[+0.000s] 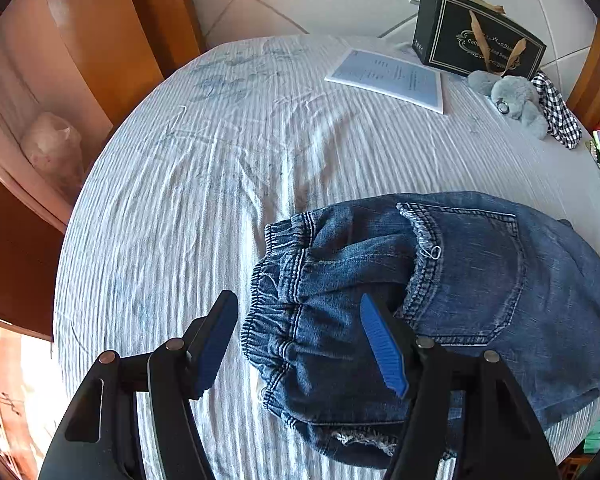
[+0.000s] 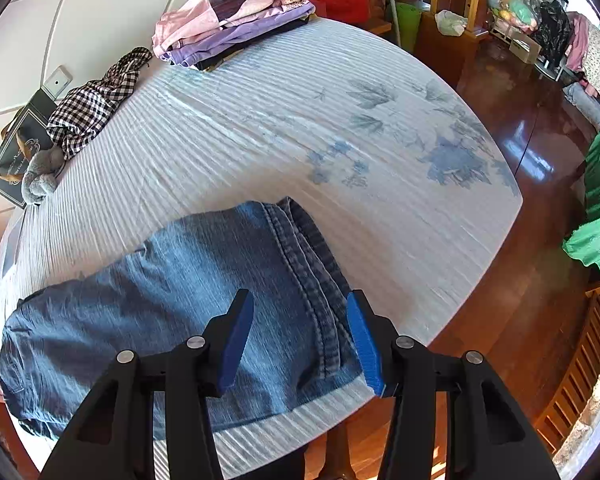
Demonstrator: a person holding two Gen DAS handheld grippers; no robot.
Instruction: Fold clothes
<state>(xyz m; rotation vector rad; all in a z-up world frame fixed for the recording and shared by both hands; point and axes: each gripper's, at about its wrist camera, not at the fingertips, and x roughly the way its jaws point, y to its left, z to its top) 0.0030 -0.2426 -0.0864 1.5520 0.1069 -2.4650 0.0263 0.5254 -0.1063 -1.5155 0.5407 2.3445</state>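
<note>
Both tongs, left (image 1: 300, 340) and right (image 2: 300, 336), gape wide and empty over jeans (image 2: 172, 300) lying partly folded near the bed (image 2: 300, 128) edge; another fold or smoothing seems due.

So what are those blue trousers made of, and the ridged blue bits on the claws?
The trousers look like washed denim: faded blue weave, pale double stitching, a frayed hem, a gathered stretchy waistband. The pads on the left gripper seem to be matte rubber or soft plastic, with fine moulded ribs; which one I can't tell.
</note>
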